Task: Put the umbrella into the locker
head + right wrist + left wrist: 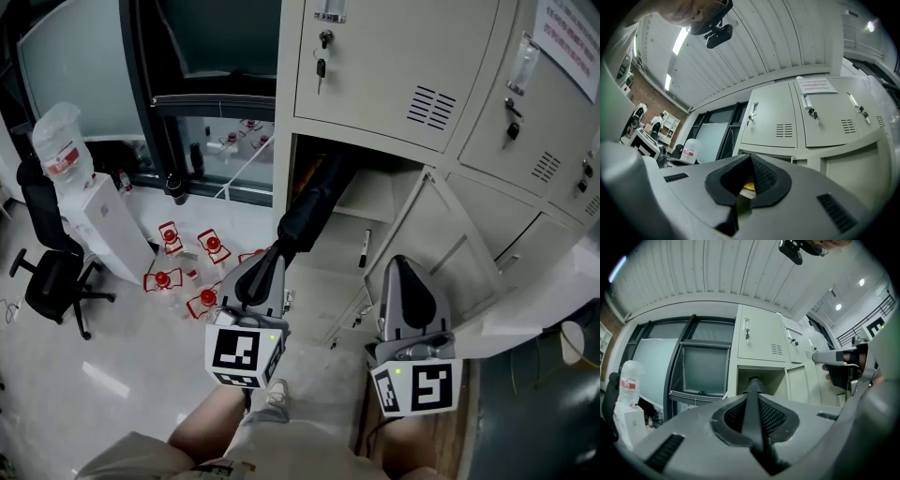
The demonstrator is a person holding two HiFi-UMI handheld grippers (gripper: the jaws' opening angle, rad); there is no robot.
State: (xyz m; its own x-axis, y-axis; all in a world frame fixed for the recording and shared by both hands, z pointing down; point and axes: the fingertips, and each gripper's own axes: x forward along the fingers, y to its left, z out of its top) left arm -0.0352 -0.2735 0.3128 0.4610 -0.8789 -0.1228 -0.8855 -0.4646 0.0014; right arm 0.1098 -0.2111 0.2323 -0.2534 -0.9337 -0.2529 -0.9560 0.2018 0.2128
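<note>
The left gripper (265, 267) is closed on the umbrella (314, 202), which is black and folded. In the left gripper view the shaft runs straight out between the jaws, so the grip holds it in line with the gripper (754, 397), apparently so it can be pushed in end first. The umbrella slopes up from the gripper, and its far end is already inside the open compartment (380, 202) of the locker (375, 84), near the compartment's left wall. The rest is outside, so I judge the insertion only partly done. The compartment's door (441, 253) is swung out to the right, leaving the opening clear. The right gripper (405, 264) is beside that door with its jaws together and nothing gripped. A small yellowish patch shows through the slit between them and cannot be identified. A notice (567, 37) with red print is on an upper door, too small to read. Keys (322, 67) hang from one lock. Each gripper's cube bears only a square marker, with no text.
</note>
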